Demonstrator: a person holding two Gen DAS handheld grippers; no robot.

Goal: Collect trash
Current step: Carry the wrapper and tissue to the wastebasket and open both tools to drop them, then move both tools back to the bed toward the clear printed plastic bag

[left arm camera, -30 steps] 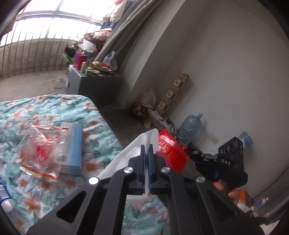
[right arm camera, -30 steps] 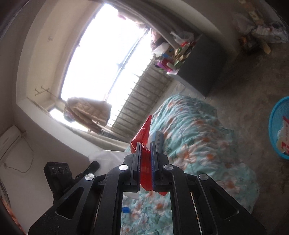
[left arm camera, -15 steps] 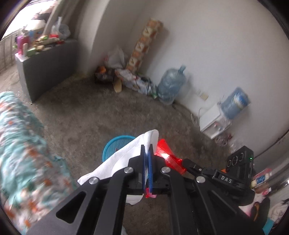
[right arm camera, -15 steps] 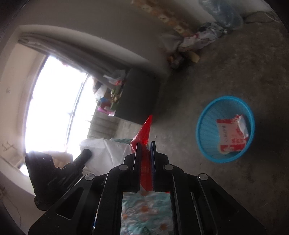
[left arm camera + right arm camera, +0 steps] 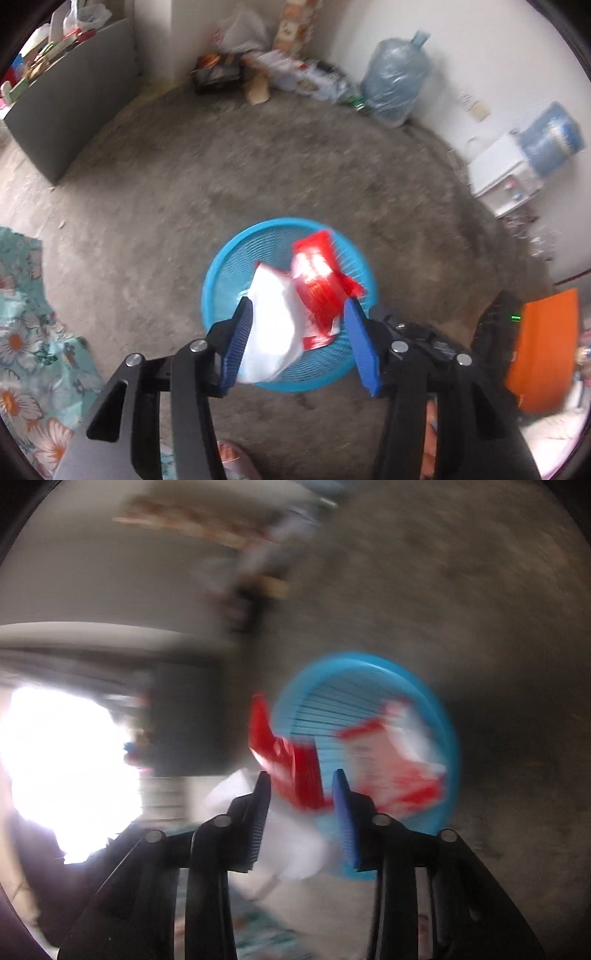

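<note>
Both grippers hang over the blue mesh basket (image 5: 221, 266) on the concrete floor (image 5: 184, 177). The left gripper (image 5: 295, 332) has its jaws spread wide, and a white tissue (image 5: 273, 325) and a red wrapper (image 5: 317, 280) sit loose between them above the basket. The right gripper (image 5: 301, 805) gapes too, gripping nothing, the blurred red wrapper between its fingers.

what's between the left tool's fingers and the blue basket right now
In the left wrist view, a white bag and red wrapper lie between the open left tool and blue basket.
</note>
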